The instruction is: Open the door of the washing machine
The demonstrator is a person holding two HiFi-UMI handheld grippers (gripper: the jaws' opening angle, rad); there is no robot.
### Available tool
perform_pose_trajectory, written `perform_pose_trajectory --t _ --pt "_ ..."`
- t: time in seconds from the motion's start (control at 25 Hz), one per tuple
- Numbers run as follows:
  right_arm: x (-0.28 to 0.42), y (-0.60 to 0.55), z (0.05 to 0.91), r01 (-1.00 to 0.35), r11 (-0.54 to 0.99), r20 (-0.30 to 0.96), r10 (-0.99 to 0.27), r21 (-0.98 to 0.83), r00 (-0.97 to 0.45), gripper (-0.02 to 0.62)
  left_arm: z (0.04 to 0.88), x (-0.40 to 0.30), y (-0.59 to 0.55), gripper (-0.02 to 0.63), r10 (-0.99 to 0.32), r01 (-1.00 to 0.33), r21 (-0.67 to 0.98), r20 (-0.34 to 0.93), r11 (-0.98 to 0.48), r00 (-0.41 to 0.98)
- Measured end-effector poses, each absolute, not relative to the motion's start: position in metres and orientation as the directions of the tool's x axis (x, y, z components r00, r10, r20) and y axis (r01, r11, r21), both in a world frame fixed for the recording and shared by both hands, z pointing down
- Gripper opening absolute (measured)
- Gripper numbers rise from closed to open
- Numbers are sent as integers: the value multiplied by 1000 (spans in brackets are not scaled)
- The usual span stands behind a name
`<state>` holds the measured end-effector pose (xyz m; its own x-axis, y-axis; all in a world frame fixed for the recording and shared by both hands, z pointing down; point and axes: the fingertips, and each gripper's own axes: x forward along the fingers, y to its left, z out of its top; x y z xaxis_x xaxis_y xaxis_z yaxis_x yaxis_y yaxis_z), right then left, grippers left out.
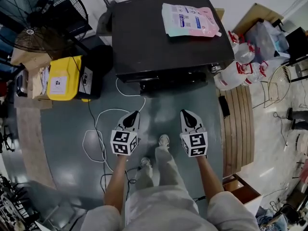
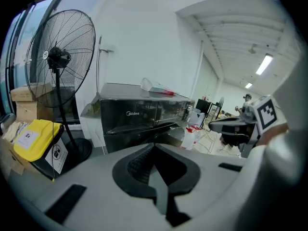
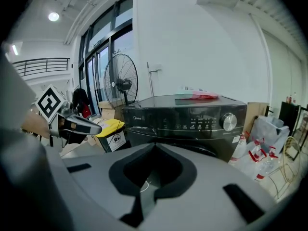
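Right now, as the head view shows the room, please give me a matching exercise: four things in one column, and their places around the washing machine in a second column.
Things:
1 pouch
2 yellow box
3 white bottles
4 white cable

Places, as the head view shows them:
A on the floor in front of the washing machine
B on top of it
C at its right
D at its left

Pairs: 1-B, 2-D, 3-C, 4-A

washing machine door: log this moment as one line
stage: pre-contact | left gripper: shut, empty | right gripper: shut, empty | washing machine: untouched, ahead of both | pouch: on its top
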<state>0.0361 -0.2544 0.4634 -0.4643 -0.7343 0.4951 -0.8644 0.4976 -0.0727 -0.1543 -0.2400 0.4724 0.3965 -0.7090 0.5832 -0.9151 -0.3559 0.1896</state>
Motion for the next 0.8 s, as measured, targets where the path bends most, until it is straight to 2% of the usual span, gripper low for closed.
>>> perform_pose_trajectory --t 0.8 --pt "31 -278 545 -877 478 496 -751 -48 -436 -2 555 -170 -273 8 -704 -908 201 578 -367 413"
